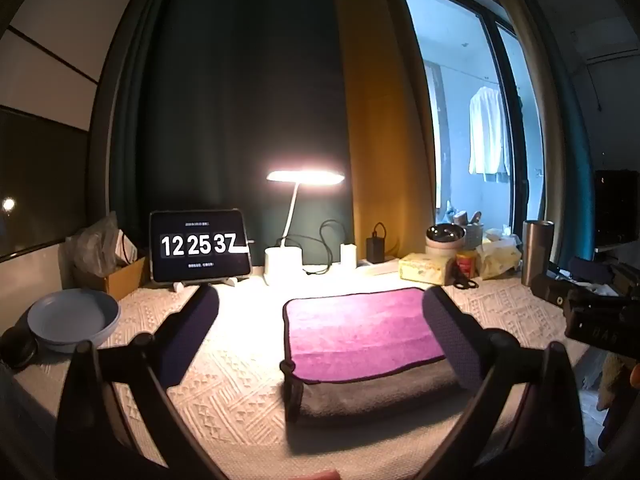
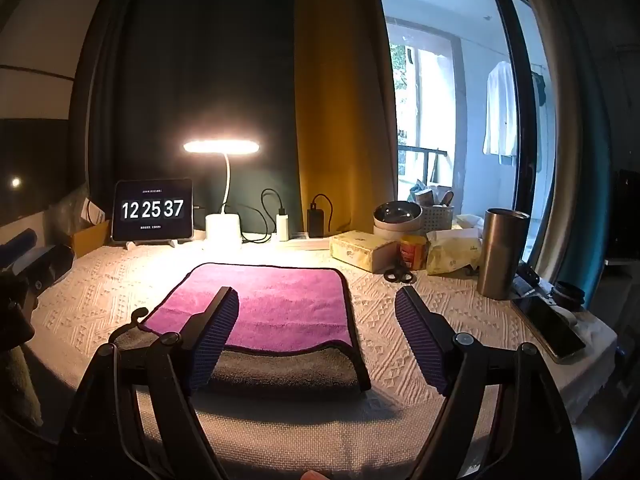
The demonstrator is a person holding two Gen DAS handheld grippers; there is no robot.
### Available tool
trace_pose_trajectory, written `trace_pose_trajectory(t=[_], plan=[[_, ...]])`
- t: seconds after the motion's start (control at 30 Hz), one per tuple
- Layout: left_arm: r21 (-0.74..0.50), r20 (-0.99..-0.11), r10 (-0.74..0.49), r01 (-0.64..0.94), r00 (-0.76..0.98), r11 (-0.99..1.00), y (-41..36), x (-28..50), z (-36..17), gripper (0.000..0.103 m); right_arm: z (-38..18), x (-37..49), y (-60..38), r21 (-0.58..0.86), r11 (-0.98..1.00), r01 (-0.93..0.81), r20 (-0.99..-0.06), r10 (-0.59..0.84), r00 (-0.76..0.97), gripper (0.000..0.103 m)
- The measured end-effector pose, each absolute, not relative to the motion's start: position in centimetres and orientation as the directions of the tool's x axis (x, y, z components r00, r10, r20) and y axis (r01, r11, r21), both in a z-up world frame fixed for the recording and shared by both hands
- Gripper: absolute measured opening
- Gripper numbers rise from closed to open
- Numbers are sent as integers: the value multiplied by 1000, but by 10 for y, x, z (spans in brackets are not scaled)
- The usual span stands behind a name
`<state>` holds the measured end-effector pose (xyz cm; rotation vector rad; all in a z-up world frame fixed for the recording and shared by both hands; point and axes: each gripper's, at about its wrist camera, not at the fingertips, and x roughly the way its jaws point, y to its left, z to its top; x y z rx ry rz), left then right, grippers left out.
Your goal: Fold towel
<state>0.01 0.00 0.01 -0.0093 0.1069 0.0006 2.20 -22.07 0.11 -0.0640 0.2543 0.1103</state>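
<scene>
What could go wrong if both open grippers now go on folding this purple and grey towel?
1. The purple and grey towel is already doubled and thick; the right gripper might pinch only the top layer.
2. Its near edge is wavy, so the next fold may come out uneven.
3. The black scissors lie close by; a dragged corner could snag them.

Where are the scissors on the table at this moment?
In the right wrist view the scissors lie at the back right of the table, beyond the towel, just in front of the tissue box and the small orange jar.

Dark curtain [image 1: 240, 100], ochre curtain [image 1: 372, 120], bright window [image 1: 452, 100], lit lamp [image 1: 305, 177].
</scene>
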Motion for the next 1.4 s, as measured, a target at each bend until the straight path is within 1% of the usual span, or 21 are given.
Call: trace_pose_trajectory(t=[1.0, 1.23, 1.4], plan=[[-9, -109, -1, 0, 994, 1000, 1, 0, 0, 102, 0, 22, -221, -43, 992, -116, -263, 101, 960, 83], [-21, -143, 0, -3, 990, 1000, 7, 9, -2, 102, -3, 25, -220, -38, 992, -117, -277, 102, 956, 83], [-25, -213, -8, 3, 977, 1000, 8, 18, -7, 102, -6, 32, -222, -36, 993, -116, -286, 101, 953, 83]])
